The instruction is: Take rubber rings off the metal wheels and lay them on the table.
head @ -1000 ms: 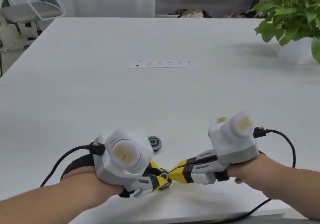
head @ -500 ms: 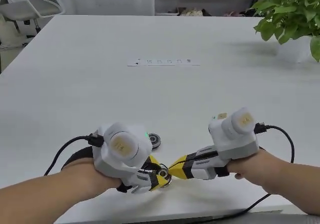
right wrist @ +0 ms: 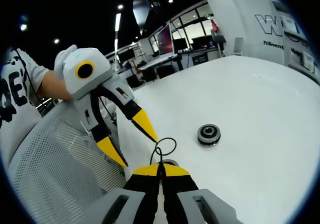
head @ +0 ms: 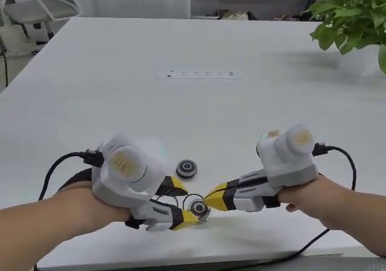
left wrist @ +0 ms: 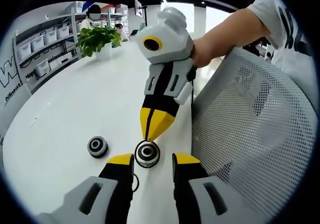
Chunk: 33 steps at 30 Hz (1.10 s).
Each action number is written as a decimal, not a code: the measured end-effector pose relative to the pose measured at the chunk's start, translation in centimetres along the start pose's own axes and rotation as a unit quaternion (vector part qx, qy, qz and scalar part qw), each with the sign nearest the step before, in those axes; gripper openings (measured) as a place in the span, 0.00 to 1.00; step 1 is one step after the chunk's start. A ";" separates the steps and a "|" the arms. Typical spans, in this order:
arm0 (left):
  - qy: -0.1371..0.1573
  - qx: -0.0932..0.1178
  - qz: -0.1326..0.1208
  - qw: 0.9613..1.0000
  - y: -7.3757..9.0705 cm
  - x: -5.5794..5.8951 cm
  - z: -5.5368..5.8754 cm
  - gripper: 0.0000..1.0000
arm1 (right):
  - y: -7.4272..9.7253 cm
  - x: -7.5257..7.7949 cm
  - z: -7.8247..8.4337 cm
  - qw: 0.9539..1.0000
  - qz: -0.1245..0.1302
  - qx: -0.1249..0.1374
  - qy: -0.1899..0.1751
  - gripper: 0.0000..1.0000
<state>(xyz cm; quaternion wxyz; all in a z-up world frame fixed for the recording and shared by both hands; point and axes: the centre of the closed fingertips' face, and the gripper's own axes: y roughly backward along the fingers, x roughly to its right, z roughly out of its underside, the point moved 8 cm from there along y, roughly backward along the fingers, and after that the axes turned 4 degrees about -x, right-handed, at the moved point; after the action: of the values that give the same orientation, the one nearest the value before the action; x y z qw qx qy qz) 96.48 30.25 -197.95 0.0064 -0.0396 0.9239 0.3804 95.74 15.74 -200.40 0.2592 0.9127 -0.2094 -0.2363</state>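
Note:
A small metal wheel (head: 198, 209) lies near the table's front edge, between the spread jaws of my left gripper (head: 180, 203), which is open and not touching it. In the left gripper view the wheel (left wrist: 147, 153) sits just beyond the two yellow fingertips (left wrist: 120, 160). My right gripper (head: 208, 200) points at the wheel from the right with its jaws shut on a thin black rubber ring (right wrist: 165, 146), which loops up loosely from the tips above the wheel (right wrist: 171, 162). A second wheel (head: 187, 168) with its dark ring on lies a little farther back.
A white power strip (head: 199, 74) lies at the table's middle. A potted plant (head: 353, 14) stands at the back right. Cables (head: 338, 162) trail from both grippers over the front edge. A mesh chair back (left wrist: 250, 134) stands close to the table's near edge.
My left gripper's jaws have opened wide and stand off the wheel. The thin ring now hangs loose at the right gripper's tip. The right gripper has stayed where it was.

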 end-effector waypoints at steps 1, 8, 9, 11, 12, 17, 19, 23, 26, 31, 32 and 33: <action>0.001 0.001 0.000 1.000 0.3 0.0 0.1 0.30 | 0.0 0.0 -0.1 1.000 -0.001 0.000 0.000 0.00; 0.018 0.013 -0.019 1.000 2.6 -0.4 0.8 0.37 | -0.3 -0.4 -1.1 1.000 -0.006 0.004 0.006 0.00; 0.020 0.014 -0.021 0.999 2.9 -0.5 0.9 0.38 | -0.4 -0.4 -1.2 1.000 -0.007 0.005 0.006 0.00; 0.026 0.020 -0.025 0.999 3.5 -0.7 1.0 0.40 | -0.6 -0.4 -1.6 1.000 -0.009 0.009 0.006 0.00; 0.028 0.021 -0.027 0.999 3.7 -0.8 1.1 0.41 | -0.7 -0.5 -1.8 1.000 -0.009 0.009 0.006 0.00; 0.037 0.022 -0.041 0.998 4.9 -1.1 1.6 0.46 | -1.3 -0.4 -2.5 1.000 -0.010 0.015 0.002 0.00; 0.043 0.021 -0.045 0.998 5.3 -1.2 1.9 0.49 | -1.7 -0.4 -2.6 1.000 -0.010 0.014 0.001 0.00; 0.051 0.022 -0.053 0.997 6.0 -1.3 2.5 0.52 | -2.3 -0.3 -2.8 1.000 -0.006 0.014 -0.007 0.00; 0.056 0.023 -0.057 0.997 6.5 -1.3 3.0 0.55 | -2.7 -0.1 -2.8 1.000 -0.003 0.015 -0.013 0.00; 0.061 0.021 -0.065 0.996 7.2 -1.4 3.7 0.60 | -3.6 0.2 -2.7 1.000 0.006 0.008 -0.025 0.00; 0.062 0.020 -0.068 0.996 7.4 -1.4 3.8 0.60 | -3.7 0.2 -2.7 1.000 0.007 0.007 -0.027 0.00; 0.063 0.020 -0.068 0.996 7.4 -1.4 3.9 0.60 | -3.9 0.3 -2.6 0.999 0.008 0.006 -0.030 0.00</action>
<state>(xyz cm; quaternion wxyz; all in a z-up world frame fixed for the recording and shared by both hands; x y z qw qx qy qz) 97.20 38.32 -195.42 -0.0247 -0.1260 0.9251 0.3573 98.38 19.59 -200.73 0.2492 0.9049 -0.2258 -0.2608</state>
